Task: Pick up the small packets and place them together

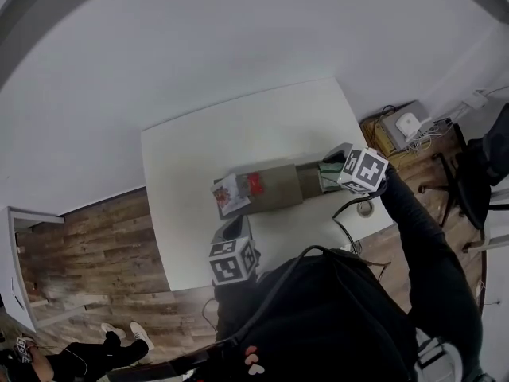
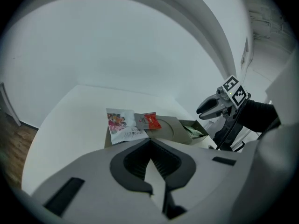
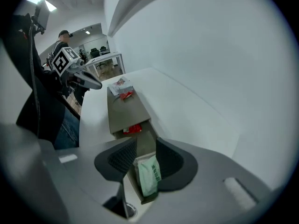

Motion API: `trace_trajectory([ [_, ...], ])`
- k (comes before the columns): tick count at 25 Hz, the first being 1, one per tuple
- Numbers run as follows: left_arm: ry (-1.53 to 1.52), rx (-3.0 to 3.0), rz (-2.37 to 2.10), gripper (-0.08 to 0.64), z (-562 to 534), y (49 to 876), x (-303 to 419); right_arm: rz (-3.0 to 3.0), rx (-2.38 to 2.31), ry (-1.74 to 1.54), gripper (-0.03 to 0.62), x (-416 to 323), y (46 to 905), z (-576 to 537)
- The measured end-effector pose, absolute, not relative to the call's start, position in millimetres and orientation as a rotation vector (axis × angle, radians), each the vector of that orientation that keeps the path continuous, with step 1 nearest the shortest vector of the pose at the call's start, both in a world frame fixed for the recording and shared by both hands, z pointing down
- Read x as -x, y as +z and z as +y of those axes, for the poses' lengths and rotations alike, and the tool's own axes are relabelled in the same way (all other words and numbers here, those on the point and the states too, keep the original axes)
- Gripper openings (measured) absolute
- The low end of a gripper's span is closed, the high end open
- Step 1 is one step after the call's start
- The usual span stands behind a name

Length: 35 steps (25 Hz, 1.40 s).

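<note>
A flat cardboard box lies across the middle of the white table. On its left end rest two small packets that touch each other: a white packet with a flowery print, and a red packet just to its right. The box's right end is open, and a green packet lies inside that compartment. At the edge of the lid, a bit of red shows from the opening; it may be another packet, but the view is too poor to be sure.

The right gripper hangs over the open right end, pointing steeply down. Its fingers stand apart, and the green packet shows in the gap below them, lying in the box and not pressed by either pad. The left gripper is at the near side of the table, aimed toward the box's left end. Its fingertips meet, with nothing between them.
</note>
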<state>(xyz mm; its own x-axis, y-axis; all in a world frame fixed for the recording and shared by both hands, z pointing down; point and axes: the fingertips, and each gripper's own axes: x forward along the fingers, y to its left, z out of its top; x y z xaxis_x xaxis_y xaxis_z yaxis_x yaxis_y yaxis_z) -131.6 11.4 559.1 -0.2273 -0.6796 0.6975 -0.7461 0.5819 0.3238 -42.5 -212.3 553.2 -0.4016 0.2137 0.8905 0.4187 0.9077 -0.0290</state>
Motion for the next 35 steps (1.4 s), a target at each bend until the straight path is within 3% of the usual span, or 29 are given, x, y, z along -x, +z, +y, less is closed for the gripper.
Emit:
trace_trajectory([
  [9,0.130,-1.181,-1.932,-0.002,-5.0,558.8,120.4,-1.934,0.415,-0.144,0.123,-7.9,592.0,-218.9],
  [35,0.110,-1.107,-1.947,-0.002,7.0,564.1,129.4,-1.635,0.603,-0.325,0.060,-16.0,635.6,-212.6],
])
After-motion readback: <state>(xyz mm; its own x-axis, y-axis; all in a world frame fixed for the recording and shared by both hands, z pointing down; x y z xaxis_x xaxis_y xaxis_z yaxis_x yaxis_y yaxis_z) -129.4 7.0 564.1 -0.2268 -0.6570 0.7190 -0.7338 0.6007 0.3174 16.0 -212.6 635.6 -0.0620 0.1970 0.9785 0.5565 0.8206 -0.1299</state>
